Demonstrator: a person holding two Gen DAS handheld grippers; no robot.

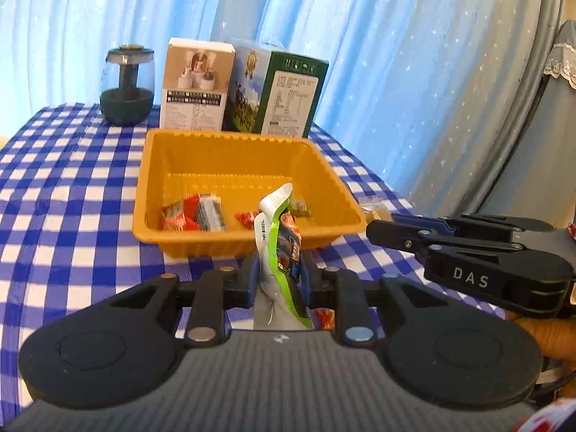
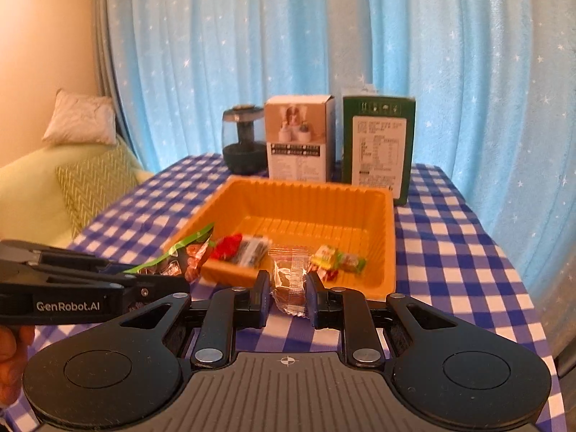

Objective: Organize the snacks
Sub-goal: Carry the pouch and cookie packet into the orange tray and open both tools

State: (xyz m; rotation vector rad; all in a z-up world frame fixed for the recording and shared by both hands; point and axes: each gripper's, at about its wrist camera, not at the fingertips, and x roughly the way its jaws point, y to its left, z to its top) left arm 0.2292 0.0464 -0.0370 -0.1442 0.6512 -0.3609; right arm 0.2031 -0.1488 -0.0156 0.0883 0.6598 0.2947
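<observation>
Already several snacks (image 2: 252, 250) lie in the tray (image 2: 390, 237). Left gripper (image 1: 277, 277) jaws clamp a green pouch (image 1: 277, 237); right gripper (image 2: 288, 293) jaws pinch a clear packet (image 2: 289, 280), both just short of the tray's near wall, still to go in.

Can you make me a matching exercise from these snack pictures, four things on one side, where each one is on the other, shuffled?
Things:
1. green-edged packet
2. clear-wrapped snack
3. red packets
4. green box

Places:
A. lying in the orange tray
B. standing behind the tray
C. gripped by the left gripper
D. gripped by the right gripper

Pairs: 1-C, 2-D, 3-A, 4-B
</observation>
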